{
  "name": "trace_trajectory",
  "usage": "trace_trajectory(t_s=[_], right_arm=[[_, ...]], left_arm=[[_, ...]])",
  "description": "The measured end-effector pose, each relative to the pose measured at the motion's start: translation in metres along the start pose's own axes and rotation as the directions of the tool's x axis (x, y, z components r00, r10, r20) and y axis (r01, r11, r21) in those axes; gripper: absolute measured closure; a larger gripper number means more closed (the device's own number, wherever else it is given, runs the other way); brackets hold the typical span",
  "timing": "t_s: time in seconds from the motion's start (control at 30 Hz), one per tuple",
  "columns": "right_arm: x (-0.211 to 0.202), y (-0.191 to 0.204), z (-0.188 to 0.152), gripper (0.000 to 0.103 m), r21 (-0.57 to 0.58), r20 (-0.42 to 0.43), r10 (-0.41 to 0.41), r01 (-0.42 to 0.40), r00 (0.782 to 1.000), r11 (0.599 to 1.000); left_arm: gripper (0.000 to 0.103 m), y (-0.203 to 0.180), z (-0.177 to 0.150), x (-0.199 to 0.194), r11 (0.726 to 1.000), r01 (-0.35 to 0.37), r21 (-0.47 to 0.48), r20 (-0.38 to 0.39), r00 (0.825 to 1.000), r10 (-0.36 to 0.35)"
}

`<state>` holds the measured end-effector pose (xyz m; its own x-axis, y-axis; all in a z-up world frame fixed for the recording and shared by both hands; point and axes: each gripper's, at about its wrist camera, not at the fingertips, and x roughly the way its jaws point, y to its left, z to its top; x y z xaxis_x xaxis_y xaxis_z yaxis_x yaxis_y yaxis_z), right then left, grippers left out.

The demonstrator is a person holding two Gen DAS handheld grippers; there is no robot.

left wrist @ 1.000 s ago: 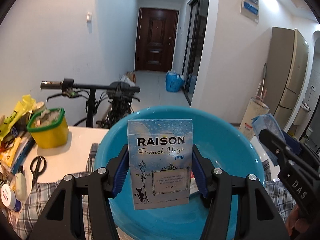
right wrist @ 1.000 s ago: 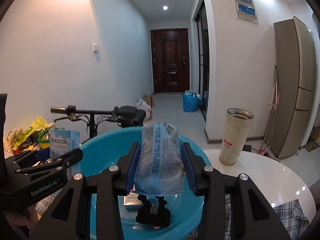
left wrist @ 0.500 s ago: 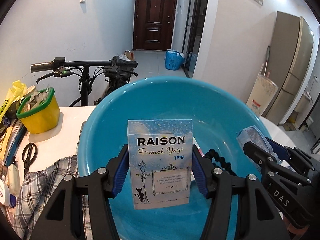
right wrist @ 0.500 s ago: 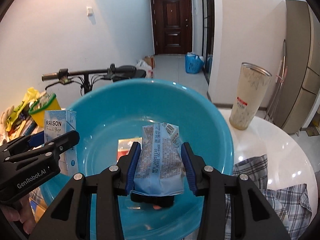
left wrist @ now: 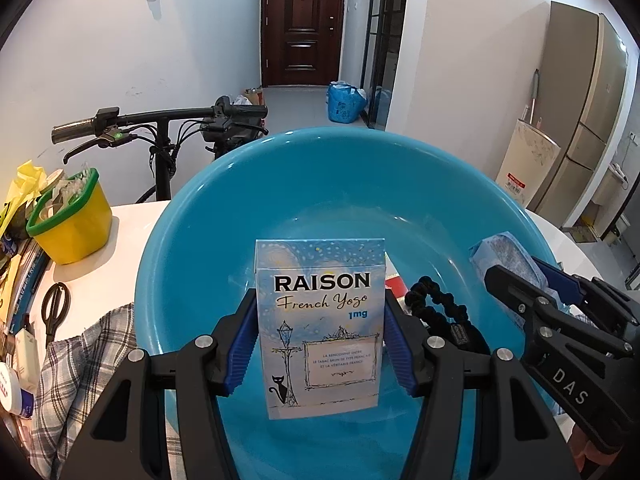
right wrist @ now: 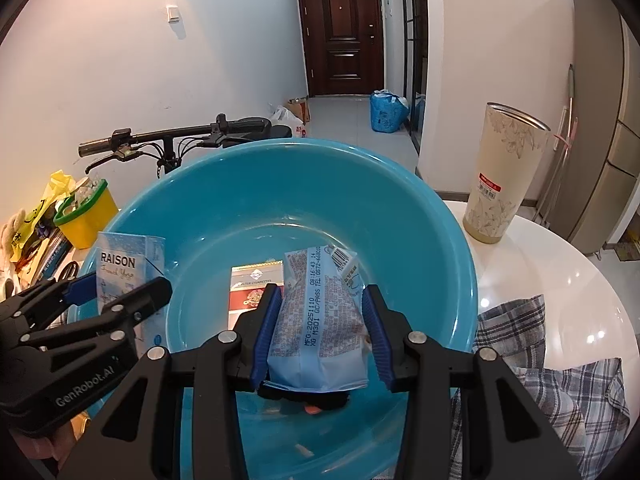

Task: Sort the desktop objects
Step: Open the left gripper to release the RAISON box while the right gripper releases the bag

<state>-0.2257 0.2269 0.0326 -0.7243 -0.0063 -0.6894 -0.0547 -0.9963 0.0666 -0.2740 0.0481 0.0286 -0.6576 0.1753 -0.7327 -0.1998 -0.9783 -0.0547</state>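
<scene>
The left gripper (left wrist: 320,340) pinches an upright blue box (left wrist: 320,320) by its two sides, held over the near part of a blue basin (left wrist: 248,200). The right gripper (right wrist: 318,328) is squeezed on a pale blue packet (right wrist: 320,320), also over the basin, just beside the left one. In the basin bottom lie a red-and-white carton (right wrist: 252,292) and a black coiled band (left wrist: 436,304), partly hidden behind the held things. The basin sits on a white table (right wrist: 560,264), with plaid cloth (right wrist: 540,360) at its near edge on both sides. Scissors (left wrist: 54,312) and a yellow tub (left wrist: 76,224) stand to the left; a tall cup (right wrist: 504,176) stands to the right. A bike handlebar (left wrist: 160,118) crosses behind the table.
</scene>
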Motion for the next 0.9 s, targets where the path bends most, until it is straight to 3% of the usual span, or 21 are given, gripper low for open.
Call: trace_trajectory(t_s=[0.9], right_arm=[[0.0024, -0.0032, -0.0001, 0.062, 0.003, -0.009, 0.000, 0.000, 1.000, 1.000]], left_arm=[[0.042, 0.0053, 0.0026, 0.0018, 0.999, -0.032, -0.020, 0.002, 0.999, 0.032]])
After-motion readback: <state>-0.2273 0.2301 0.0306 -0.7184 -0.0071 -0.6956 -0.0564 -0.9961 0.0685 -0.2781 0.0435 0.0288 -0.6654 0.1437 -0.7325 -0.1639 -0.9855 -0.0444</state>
